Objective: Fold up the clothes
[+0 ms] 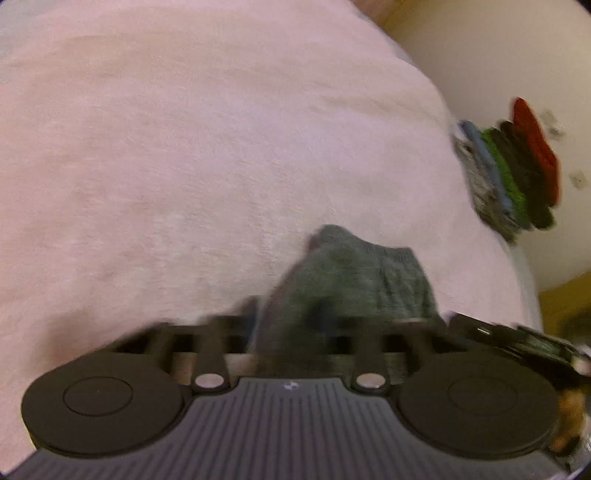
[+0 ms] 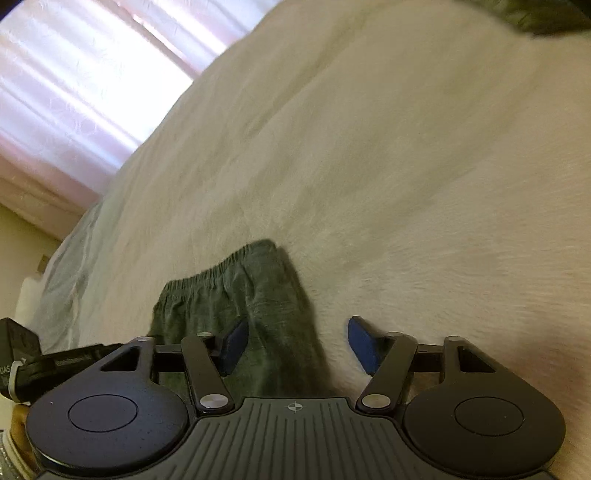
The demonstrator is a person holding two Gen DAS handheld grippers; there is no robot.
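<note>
A grey-green garment (image 1: 351, 280) with an elastic waistband (image 2: 218, 271) hangs bunched over the pale blanket. The blurred left wrist view shows my left gripper (image 1: 291, 314) shut on the garment, with the cloth hiding most of both fingers. In the right wrist view my right gripper (image 2: 299, 345) stands open, its blue pads (image 2: 364, 345) wide apart. The garment runs down between the pads, close to the left pad and apart from the right one. Each gripper shows at the edge of the other's view: the right gripper (image 1: 517, 336), the left gripper (image 2: 22, 354).
A fuzzy pale pink blanket (image 1: 203, 147) covers the bed on all sides. At the bed's right edge a stack of folded clothes (image 1: 513, 170) in red, black, green, blue and grey stands against a light wall. Curtains (image 2: 74, 74) hang beyond the bed. A dark green cloth (image 2: 535, 14) lies far right.
</note>
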